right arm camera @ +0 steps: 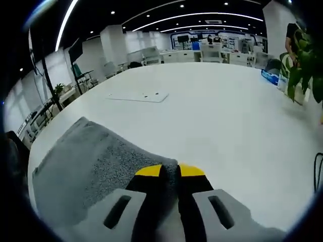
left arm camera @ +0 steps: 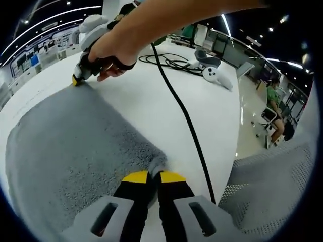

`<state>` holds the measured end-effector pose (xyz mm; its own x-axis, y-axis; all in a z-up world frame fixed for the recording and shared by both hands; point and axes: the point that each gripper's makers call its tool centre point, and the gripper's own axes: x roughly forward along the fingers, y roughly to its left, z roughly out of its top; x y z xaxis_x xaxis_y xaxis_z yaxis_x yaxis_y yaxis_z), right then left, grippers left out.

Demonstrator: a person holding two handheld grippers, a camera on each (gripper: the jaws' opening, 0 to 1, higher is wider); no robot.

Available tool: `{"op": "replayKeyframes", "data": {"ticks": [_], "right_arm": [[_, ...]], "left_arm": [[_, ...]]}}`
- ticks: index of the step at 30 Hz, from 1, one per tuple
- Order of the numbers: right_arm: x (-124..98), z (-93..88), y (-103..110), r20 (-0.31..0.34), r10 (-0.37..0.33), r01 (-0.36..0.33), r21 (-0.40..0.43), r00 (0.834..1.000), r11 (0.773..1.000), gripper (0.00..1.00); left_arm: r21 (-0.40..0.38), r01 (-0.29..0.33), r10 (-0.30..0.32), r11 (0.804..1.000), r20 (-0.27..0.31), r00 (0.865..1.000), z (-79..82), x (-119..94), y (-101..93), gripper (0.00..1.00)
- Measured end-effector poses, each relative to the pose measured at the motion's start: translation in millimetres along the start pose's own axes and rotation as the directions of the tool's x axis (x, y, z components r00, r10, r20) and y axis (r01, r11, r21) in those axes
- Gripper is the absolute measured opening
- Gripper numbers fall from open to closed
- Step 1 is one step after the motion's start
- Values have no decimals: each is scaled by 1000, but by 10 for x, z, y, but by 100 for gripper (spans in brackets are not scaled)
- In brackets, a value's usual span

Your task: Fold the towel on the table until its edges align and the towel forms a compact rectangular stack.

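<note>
Left gripper view: jaws of the left gripper [left arm camera: 154,177] clenched on a corner of the grey towel [left arm camera: 70,151], pinched up into a small peak, presumably to carry that corner over for a fold. Towel spread flat on the white desk [left arm camera: 151,106], reaching away to the far corner, where the right gripper [left arm camera: 75,79], held in a hand [left arm camera: 113,48], presses its yellow tips on the cloth edge. Black cable [left arm camera: 184,121] trailing across the desk beside the towel; white controller [left arm camera: 214,75] further back. Right gripper view: right gripper [right arm camera: 169,171] jaws closed on the towel [right arm camera: 86,161] edge, likely grasping the matching corner so both lift together.
</note>
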<state>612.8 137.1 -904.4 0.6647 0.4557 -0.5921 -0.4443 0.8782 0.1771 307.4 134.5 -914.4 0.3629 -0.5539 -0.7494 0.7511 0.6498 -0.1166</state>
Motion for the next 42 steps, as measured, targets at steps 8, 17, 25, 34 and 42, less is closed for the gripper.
{"op": "replayKeyframes", "data": {"ticks": [8,17,25,34,42], "right_arm": [[-54,-70,-39,-27,-39,39,8,999,999,17],[-123,37,31,-61,-21,21,-2,998,1000,1],[-291,191,38,-46,-34,32,-38,998,999,1],[-458,316,51,-33,-32,31,-35,999,999,0],[-574,500,156,-10,-21,21,-6,1000,1000,0]], "left_arm": [[-1,0,0,1000,1,1000,43,42,-57,6],[-30,17,-16,999,50,999,225,-86,-109,4],[-76,36,-27,996,118,993,408,-237,-144,4],[-99,53,-33,994,188,982,604,-363,-192,4],[-151,24,15,988,252,968,700,-591,-21,4]]}}
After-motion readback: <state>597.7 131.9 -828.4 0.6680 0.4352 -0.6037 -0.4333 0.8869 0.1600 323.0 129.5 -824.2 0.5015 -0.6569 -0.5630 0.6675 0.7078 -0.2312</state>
